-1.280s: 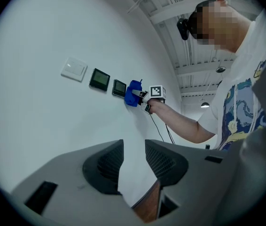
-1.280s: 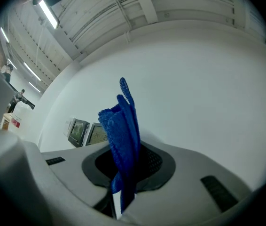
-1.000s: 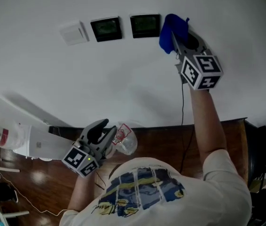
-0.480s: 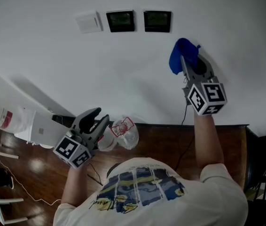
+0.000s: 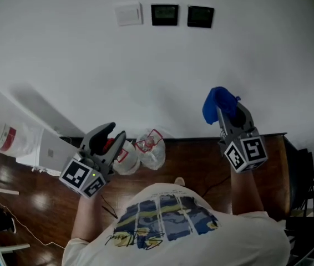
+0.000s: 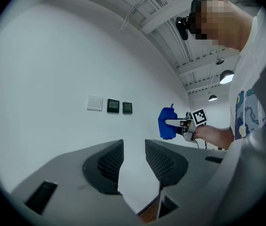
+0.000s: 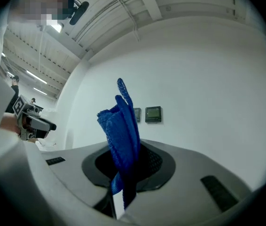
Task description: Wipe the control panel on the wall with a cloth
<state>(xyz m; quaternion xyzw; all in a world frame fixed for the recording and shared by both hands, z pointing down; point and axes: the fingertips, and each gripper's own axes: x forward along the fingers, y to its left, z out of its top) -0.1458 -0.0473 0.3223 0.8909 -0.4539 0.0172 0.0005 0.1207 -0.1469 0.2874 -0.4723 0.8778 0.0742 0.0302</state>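
blue cloth (image 7: pixel 121 126) clamped upright between right gripper (image 7: pixel 123 173) fingers, wall panels (image 7: pixel 153 114) beyond

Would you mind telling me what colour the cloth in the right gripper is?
The cloth is bright blue, clearest in the right gripper view.

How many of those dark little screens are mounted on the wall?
2. The left screen sits just right of the white plate, and the right screen is beside it, further right. None appears hidden.
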